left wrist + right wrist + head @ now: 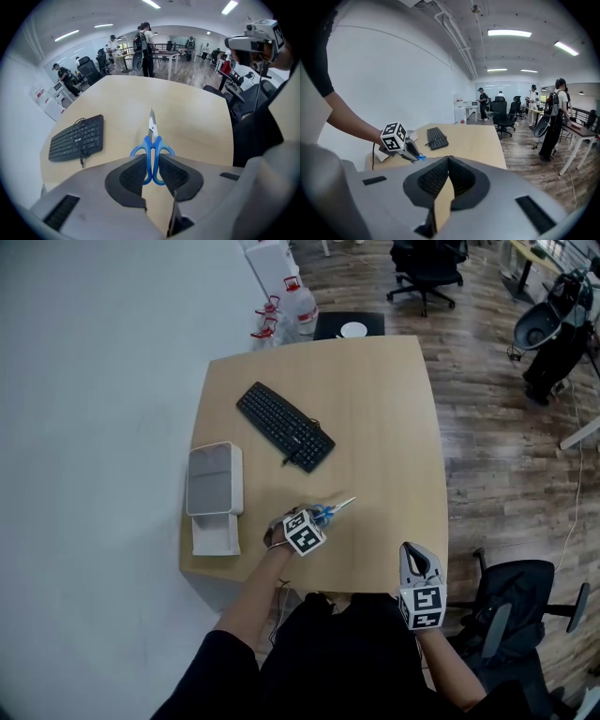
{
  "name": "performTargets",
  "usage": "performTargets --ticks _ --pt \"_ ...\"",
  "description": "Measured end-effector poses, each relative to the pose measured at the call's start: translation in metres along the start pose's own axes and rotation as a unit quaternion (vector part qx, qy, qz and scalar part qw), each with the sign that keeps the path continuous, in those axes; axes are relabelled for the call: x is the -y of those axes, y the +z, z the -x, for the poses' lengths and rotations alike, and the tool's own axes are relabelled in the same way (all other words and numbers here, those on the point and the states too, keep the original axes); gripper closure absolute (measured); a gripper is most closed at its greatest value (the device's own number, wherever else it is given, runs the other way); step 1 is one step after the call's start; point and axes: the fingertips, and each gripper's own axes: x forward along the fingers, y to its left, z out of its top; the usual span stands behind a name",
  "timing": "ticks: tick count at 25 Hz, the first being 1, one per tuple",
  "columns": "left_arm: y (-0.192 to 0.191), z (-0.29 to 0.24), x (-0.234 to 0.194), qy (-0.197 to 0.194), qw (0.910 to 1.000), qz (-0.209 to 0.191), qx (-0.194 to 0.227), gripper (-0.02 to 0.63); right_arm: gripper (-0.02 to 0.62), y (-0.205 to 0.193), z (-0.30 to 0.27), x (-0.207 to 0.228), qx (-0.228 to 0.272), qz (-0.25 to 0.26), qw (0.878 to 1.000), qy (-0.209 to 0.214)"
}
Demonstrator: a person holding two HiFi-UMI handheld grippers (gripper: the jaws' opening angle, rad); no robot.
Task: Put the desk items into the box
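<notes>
My left gripper (317,517) is shut on blue-handled scissors (330,511) over the front middle of the wooden desk (384,427). In the left gripper view the pads (133,176) press on both handle loops of the scissors (152,145), and the steel blades point away over the desk. The white open box (215,479) stands at the desk's left edge, to the left of my left gripper, with its lid (215,532) beside it. My right gripper (417,559) hangs at the front right edge of the desk, shut and holding nothing.
A black keyboard (285,426) lies diagonally behind the box, with its cable trailing. Water bottles (281,315) stand on the floor beyond the desk's far edge. An office chair (516,615) is at the front right. Several people stand in the room behind (145,47).
</notes>
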Motion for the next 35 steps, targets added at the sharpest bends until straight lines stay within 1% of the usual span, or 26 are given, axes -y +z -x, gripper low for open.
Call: performTargets --ticks 4,7,10,13,18,21,23,25,27,30,32,34,35 --pt "-0.023 0.033 -0.01 0.016 0.9991 0.027 0.028 0.52 0.536 0.016 -0.012 -0.036 0.007 0.003 1.0 0.025" --pt "-0.037 0.06 -0.011 0.021 0.9961 0.055 0.066 0.522 0.537 0.025 -0.019 -0.068 0.006 0.005 0.999 0.042" --pt "-0.056 0.086 -0.01 0.031 0.9906 0.084 0.103 0.52 0.535 0.029 -0.022 -0.101 0.002 -0.006 0.998 0.058" --pt "-0.08 0.114 -0.009 0.045 0.983 0.115 0.136 0.52 0.536 0.03 -0.025 -0.134 -0.002 -0.001 0.998 0.069" --pt "-0.113 0.172 -0.012 0.067 0.9588 0.179 0.21 0.52 0.535 0.033 -0.037 -0.176 -0.013 0.018 0.996 0.084" --pt "-0.134 0.206 -0.017 0.1 0.9487 0.188 0.234 0.521 0.535 0.041 -0.044 -0.198 -0.013 0.022 0.996 0.086" --pt "-0.15 0.227 -0.02 0.117 0.9401 0.202 0.249 0.52 0.535 0.048 -0.049 -0.217 -0.011 0.027 0.995 0.091" --pt "-0.168 0.246 -0.022 0.126 0.9286 0.23 0.262 0.52 0.535 0.056 -0.054 -0.239 -0.006 0.032 0.995 0.097" --pt "-0.188 0.263 -0.025 0.132 0.9152 0.264 0.274 0.52 0.535 0.063 -0.06 -0.261 -0.001 0.037 0.994 0.104" --pt "-0.22 0.288 -0.025 0.141 0.8899 0.314 0.299 0.52 0.535 0.069 -0.069 -0.294 0.004 0.046 0.992 0.116" --pt "-0.243 0.303 -0.024 0.153 0.875 0.335 0.314 0.52 0.535 0.067 -0.076 -0.315 0.0 0.048 0.991 0.125" --pt "-0.265 0.314 -0.021 0.169 0.8666 0.344 0.32 0.52 0.536 0.061 -0.083 -0.333 -0.011 0.049 0.99 0.132" --pt "-0.275 0.316 -0.018 0.175 0.8645 0.347 0.319 0.52 0.535 0.057 -0.085 -0.34 -0.017 0.052 0.989 0.136"
